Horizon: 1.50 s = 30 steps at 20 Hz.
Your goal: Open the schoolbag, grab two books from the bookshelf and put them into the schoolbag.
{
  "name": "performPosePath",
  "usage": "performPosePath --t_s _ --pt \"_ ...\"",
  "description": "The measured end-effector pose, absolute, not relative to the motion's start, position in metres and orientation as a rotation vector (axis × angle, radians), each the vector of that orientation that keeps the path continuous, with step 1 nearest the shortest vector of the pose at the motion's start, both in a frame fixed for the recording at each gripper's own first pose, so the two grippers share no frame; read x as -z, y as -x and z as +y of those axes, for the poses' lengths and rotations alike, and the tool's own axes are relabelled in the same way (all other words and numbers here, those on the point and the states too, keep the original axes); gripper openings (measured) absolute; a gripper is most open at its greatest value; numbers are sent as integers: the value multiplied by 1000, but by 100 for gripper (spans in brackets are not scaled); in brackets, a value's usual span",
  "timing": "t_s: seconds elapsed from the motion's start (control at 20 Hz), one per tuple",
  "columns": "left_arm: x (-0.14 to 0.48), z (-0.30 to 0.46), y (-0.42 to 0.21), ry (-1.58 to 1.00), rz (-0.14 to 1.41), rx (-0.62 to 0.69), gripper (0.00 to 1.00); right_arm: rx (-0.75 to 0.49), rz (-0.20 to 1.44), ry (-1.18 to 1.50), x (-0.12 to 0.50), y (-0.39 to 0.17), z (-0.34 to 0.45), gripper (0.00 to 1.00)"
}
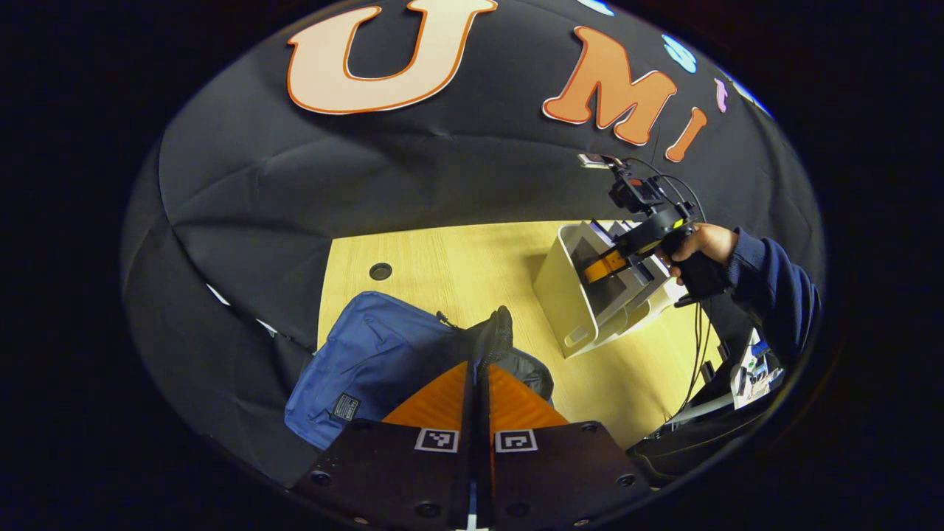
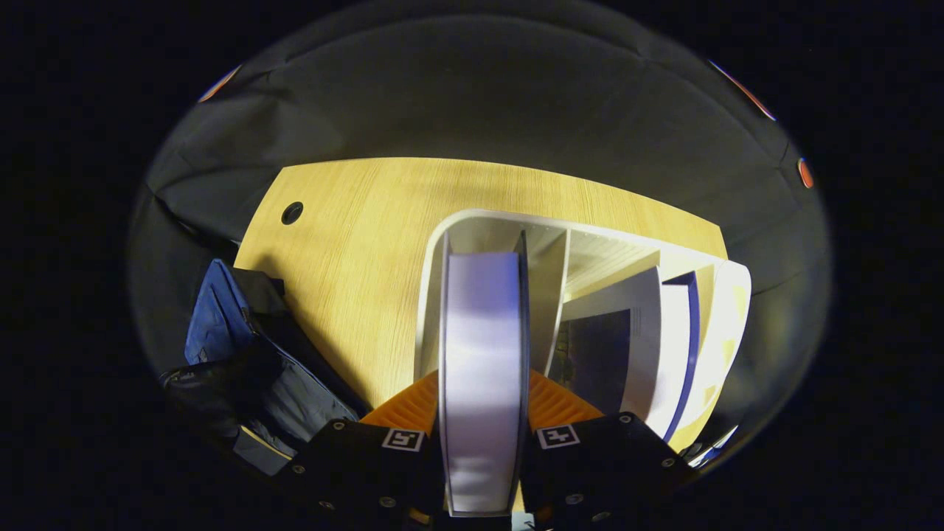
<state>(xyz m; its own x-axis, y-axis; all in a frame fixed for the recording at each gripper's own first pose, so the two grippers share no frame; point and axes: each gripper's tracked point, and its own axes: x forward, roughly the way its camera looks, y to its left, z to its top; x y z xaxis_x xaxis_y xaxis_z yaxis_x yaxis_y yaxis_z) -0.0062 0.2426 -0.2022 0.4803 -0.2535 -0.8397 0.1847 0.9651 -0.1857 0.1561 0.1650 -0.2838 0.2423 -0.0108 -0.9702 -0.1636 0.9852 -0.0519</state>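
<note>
**Right gripper clamped on a book in the bookshelf; left gripper pinching the schoolbag's edge**

1. Left gripper (image 1: 479,369): in the left gripper view the two orange fingers (image 1: 435,402) lie together with only a thin slit between them. A fold of black fabric at the schoolbag's opening rises from their tips, so the jaws appear closed on that edge.

2. Schoolbag (image 1: 369,361): blue with a black lining, it lies on the wooden table (image 1: 457,273), near the table's front-left edge as seen in the left gripper view. In the right gripper view it (image 2: 221,332) sits at the left, well apart from the bookshelf, and its black interior is exposed.

3. Bookshelf (image 1: 568,295): a white divided holder stands on the table to the right of the schoolbag. In the right gripper view its curved white wall (image 2: 435,295) and inner dividers are seen from above.

4. Right gripper (image 2: 483,413): its jaws are held apart by the thickness of one book (image 2: 483,354), pressing on both covers. The book stands upright in the leftmost compartment, page edges facing the camera. Further books (image 2: 664,346) lean in the compartments to the right.

5. In the left gripper view the right gripper (image 1: 616,262) reaches down into the bookshelf, held by a hand (image 1: 700,243) in a dark blue sleeve (image 1: 774,287).
</note>
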Motion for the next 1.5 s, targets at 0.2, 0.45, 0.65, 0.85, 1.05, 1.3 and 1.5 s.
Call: performPosePath --t_s 0.2,0.45,0.65,0.85,1.05,1.3,1.5 --pt "200 244 9 57 1045 264 4 -164 1293 92 257 -148 163 40" --pt "199 248 12 41 1052 254 4 -228 1249 10 193 -135 145 40" --pt "199 245 13 46 1058 257 4 -285 1158 3 139 -126 138 40" --pt "201 243 13 52 1060 262 4 -348 1095 20 97 -107 137 40" --pt "205 240 8 58 1065 261 4 -386 1060 -25 70 -92 134 39" --pt "208 242 7 55 1070 257 4 -436 1026 -95 54 -68 150 39" --pt "209 242 7 57 1074 255 4 -494 1019 -211 55 -43 176 39"
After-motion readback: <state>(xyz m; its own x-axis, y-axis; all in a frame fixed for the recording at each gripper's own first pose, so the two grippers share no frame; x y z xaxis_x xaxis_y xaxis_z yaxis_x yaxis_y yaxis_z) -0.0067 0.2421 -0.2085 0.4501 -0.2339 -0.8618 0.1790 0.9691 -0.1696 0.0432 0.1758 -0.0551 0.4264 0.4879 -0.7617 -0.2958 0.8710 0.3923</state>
